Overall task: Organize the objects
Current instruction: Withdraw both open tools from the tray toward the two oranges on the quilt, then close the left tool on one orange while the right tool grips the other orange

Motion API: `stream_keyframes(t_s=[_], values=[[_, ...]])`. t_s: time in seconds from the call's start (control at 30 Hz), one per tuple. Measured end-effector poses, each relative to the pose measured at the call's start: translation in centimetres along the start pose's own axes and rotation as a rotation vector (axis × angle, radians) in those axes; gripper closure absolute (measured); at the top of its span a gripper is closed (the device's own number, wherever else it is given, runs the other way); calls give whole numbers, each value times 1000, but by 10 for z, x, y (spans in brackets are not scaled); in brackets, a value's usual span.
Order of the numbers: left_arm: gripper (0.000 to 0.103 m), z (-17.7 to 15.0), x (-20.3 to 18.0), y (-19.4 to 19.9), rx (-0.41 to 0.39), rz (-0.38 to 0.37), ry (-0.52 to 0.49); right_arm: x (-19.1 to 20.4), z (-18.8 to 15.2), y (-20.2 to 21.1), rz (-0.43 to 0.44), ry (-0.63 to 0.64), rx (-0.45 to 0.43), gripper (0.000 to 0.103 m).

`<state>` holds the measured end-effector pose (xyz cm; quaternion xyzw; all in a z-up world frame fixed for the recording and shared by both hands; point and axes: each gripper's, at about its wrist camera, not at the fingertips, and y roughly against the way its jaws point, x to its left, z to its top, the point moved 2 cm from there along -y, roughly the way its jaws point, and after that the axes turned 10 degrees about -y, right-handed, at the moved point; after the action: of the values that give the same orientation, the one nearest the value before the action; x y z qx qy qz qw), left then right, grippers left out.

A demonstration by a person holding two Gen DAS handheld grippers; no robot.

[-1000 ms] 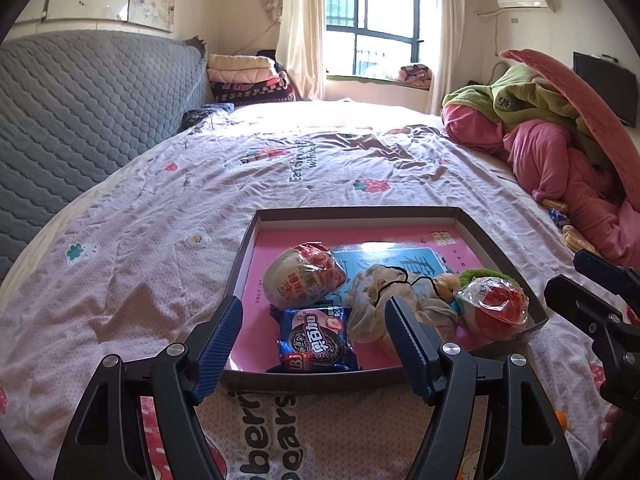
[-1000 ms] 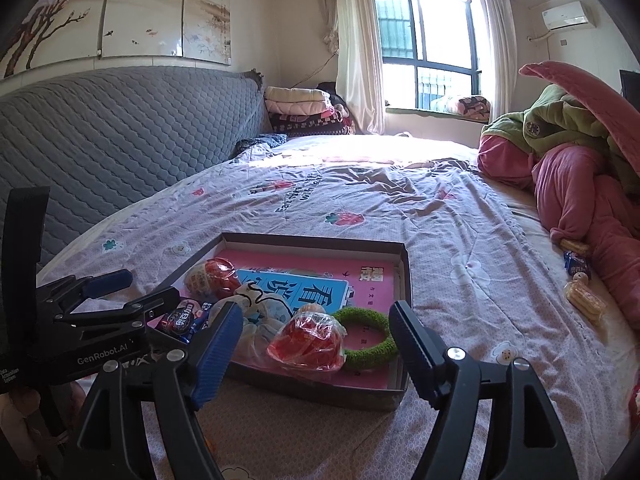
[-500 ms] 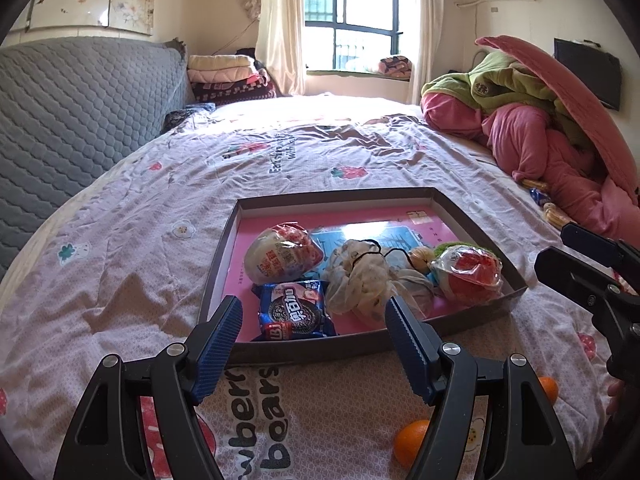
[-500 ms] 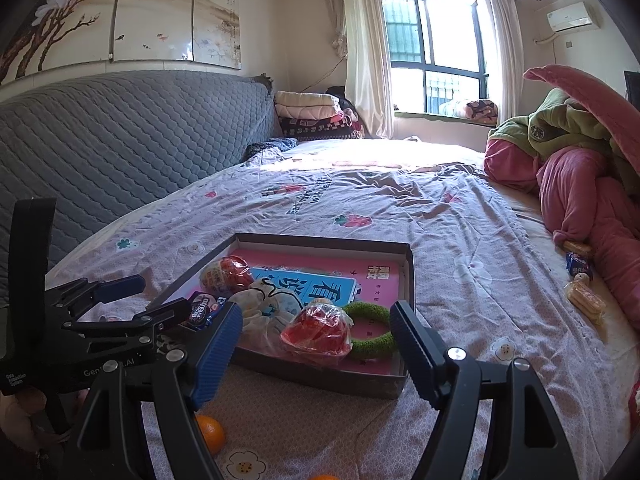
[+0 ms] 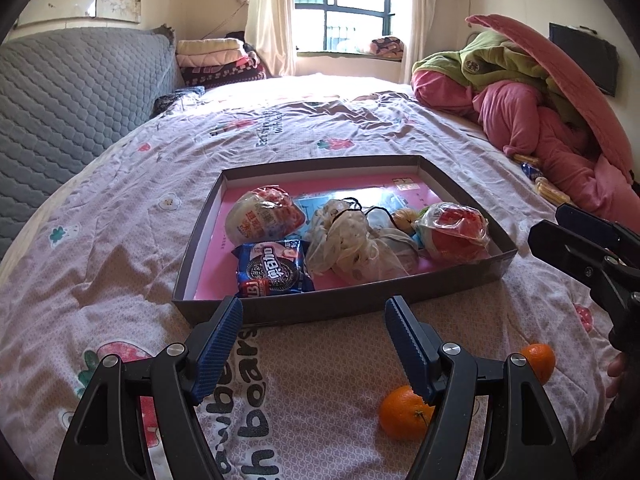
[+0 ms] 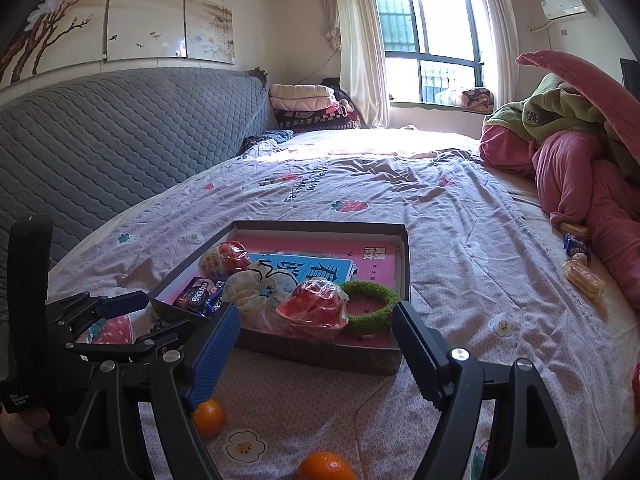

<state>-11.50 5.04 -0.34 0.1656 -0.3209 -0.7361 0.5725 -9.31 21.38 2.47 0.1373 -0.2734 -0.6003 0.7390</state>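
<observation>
Left wrist view: left gripper [image 5: 314, 342] stood with jaws wide apart and nothing between them, above the bedspread [image 5: 120, 216]. Shallow box [image 5: 320, 308] lay just beyond the fingertips at 12 o'clock, holding a cookie packet [image 5: 274, 268], a round wrapped snack [image 5: 262, 218], a crumpled cloth bag [image 5: 352, 240] and a red wrapped item [image 5: 454, 234]. One orange [image 5: 402, 414] lay at 5 o'clock, partly behind the right finger; a second orange [image 5: 540, 360] at 4 o'clock.

Right wrist view: right gripper [image 6: 316, 354] was spread, its jaws just having been opening, empty. Box [image 6: 340, 356] at 12 o'clock, green ring [image 6: 372, 308] in its near corner. Oranges at 7 o'clock [image 6: 209, 416] and 6 o'clock [image 6: 325, 467]
</observation>
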Motion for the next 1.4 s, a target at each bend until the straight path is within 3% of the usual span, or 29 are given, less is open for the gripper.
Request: stream_keyframes(t_s=[0.6, 1.4], values=[[28, -10, -2, 0, 32, -35, -26, -16, -16, -1, -42, -1, 64, 25], [28, -31, -29, 11, 70, -142, -86, -24, -47, 3, -6, 25, 184, 25]])
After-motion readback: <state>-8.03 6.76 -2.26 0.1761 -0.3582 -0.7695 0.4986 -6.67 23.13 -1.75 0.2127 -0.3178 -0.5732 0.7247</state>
